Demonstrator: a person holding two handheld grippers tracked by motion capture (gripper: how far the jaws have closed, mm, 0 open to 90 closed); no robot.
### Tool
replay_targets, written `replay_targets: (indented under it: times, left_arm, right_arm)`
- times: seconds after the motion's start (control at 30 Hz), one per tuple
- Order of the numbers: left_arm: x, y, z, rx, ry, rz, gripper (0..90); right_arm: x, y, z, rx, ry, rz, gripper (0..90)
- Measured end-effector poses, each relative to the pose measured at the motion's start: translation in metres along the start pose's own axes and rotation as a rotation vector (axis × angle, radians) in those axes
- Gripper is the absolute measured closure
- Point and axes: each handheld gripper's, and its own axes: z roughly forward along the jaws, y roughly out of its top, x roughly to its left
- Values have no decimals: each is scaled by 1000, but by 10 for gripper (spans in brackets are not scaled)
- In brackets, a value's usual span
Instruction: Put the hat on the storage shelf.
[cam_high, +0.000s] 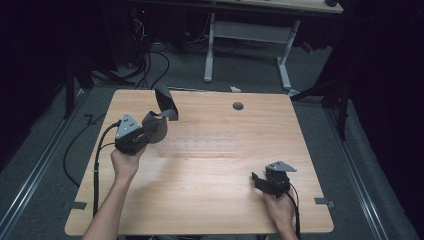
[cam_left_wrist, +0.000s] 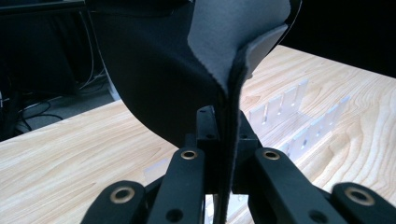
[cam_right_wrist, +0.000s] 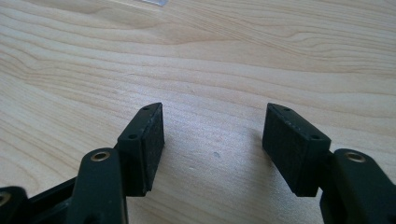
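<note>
A dark, floppy sheet (cam_high: 162, 114) with a black face and a grey face hangs lifted above the left part of the wooden table (cam_high: 210, 205). My left gripper (cam_high: 150, 130) is shut on its folded lower edge. In the left gripper view the sheet (cam_left_wrist: 154, 79) rises out of the closed jaws of the left gripper (cam_left_wrist: 227, 135) and curls over at the top. My right gripper (cam_high: 257, 181) rests low at the table's near right, open. Bare wood lies between the jaws of the right gripper (cam_right_wrist: 215, 140).
A clear plastic slotted rack (cam_high: 200, 146) lies flat mid-table, just right of the held sheet; it appears again as the rack (cam_left_wrist: 289, 112) behind the left jaws. A round cable hole (cam_high: 238, 106) sits near the far edge. Cables and a white desk frame (cam_high: 247, 47) stand beyond the table.
</note>
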Motion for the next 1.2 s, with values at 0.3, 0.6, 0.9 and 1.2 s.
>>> replay_targets:
  times: [0.3, 0.6, 0.9, 1.2]
  left_arm:
    - [3, -6, 4, 3, 20, 5, 862]
    - [1, -9, 4, -2, 25, 27, 862]
    - [1, -8, 2, -5, 30, 42, 862]
    - [5, -13, 7, -12, 41, 20, 862]
  right_arm:
    - [0, 0, 0, 0, 0, 0, 387]
    - [0, 0, 0, -2, 1, -1, 386]
    - [0, -1, 0, -2, 2, -3, 382]
    - [0, -1, 0, -2, 2, -3, 382]
